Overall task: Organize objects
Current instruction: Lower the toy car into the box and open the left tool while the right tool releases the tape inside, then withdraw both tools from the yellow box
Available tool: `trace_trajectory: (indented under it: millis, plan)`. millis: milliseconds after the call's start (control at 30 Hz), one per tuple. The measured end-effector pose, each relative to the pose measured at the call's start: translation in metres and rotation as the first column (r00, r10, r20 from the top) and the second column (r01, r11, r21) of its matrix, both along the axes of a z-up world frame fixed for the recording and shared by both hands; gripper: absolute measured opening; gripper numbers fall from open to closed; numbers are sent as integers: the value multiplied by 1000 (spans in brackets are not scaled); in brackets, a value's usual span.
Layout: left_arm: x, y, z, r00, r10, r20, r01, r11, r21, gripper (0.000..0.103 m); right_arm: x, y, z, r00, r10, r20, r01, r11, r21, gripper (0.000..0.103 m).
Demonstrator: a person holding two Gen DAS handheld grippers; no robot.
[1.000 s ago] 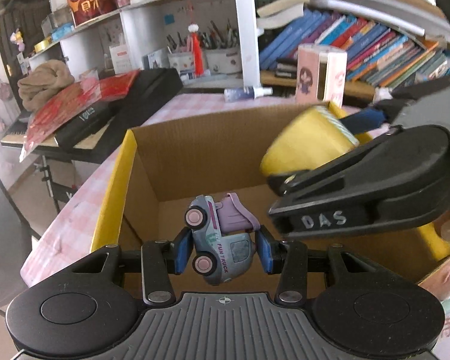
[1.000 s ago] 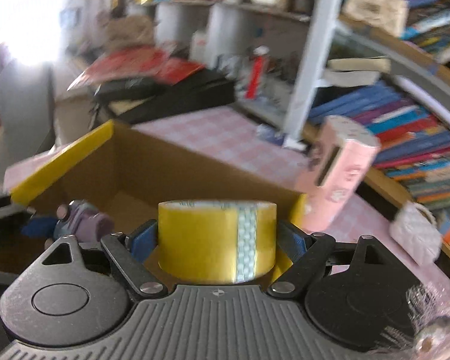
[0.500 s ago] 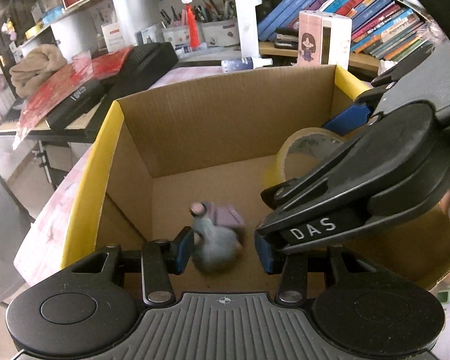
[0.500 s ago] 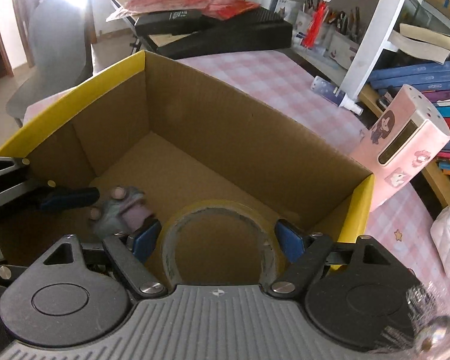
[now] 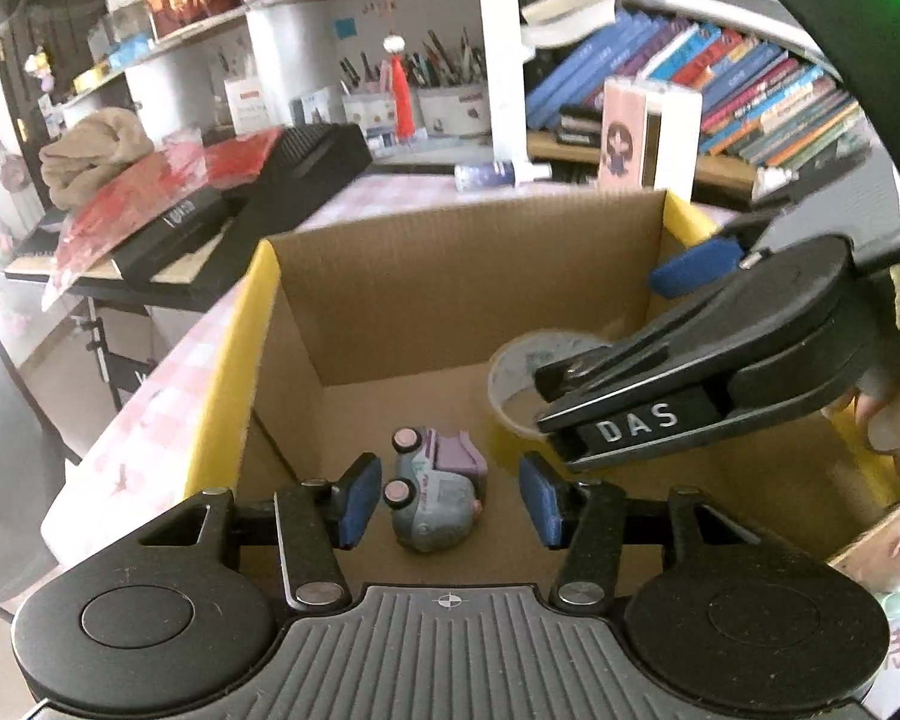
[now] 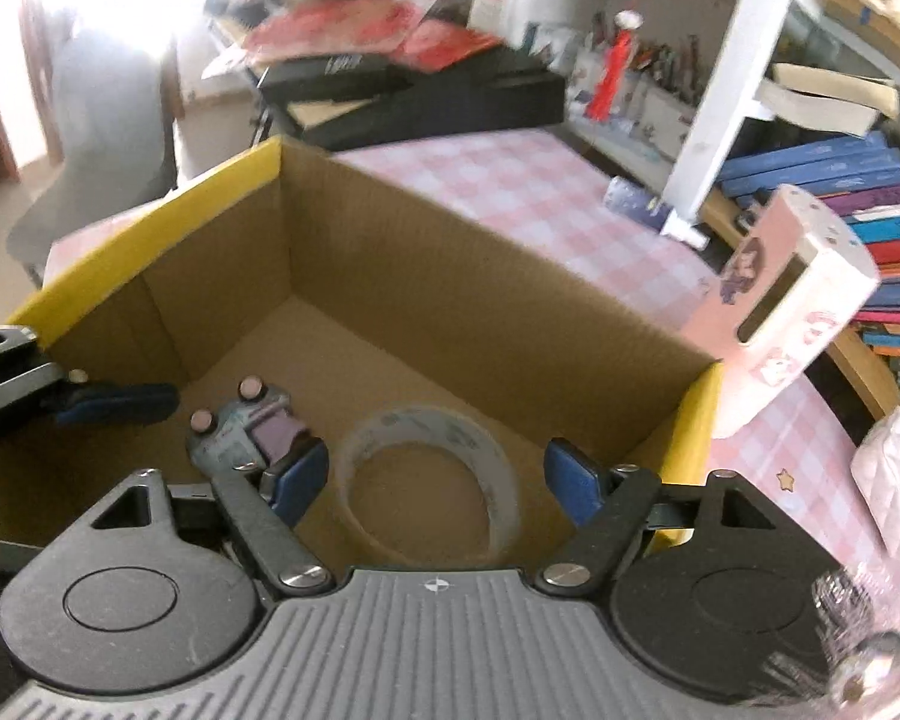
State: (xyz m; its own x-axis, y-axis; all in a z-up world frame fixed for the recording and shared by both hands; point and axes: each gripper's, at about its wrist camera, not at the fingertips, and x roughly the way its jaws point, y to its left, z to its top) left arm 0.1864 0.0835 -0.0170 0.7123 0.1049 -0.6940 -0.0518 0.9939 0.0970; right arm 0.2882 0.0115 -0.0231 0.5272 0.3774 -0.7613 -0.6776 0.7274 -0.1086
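Both grippers hang with fingers spread and empty over the brown cardboard box with yellow flaps, the left gripper just above the small grey-and-purple toy truck lying on its side, the right gripper above the flat roll of clear tape, both judged stowed

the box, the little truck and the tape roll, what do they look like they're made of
Box: corrugated cardboard, matte brown inside with fluted ribbing showing on the walls; the rim edges are yellow.
Toy truck: likely molded plastic, smooth grey-blue body with a lilac back and pink wheels.
Tape roll: translucent yellowish film, probably plastic packing tape, slightly glossy, lying flat on the box floor.
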Motion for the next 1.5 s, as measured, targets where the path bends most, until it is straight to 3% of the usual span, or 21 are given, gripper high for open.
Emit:
trace_trajectory:
  millis: [133, 367, 800, 1033, 1333, 1500]
  plan:
    - [-13, 2, 15, 998, 20, 63, -19, 1000, -11, 65, -10, -11, 13, 998, -41, 40, 39, 998, 47, 78]
    - [-39, 10, 37, 986, 69, 153, -65, 997, -33, 75, -45, -34, 43, 975, -158, 153, 133, 978, 162, 78]
    - [-90, 33, 39, 961, 177, 211, -156, 981, -112, 84, -130, -69, 60, 860, -400, 316, 298, 897, 325, 84]
    - [-120, 36, 30, 966, 160, 202, -142, 985, -101, 84, -170, -68, 45, 838, -457, 299, 365, 876, 316, 84]
    - [-162, 39, 17, 981, 133, 142, -123, 989, -79, 86, -210, -55, 14, 848, -505, 163, 463, 854, 238, 85]
    - [-182, 41, 11, 985, 129, 115, -121, 990, -75, 88, -238, -51, 3, 851, -506, 141, 473, 855, 213, 87]
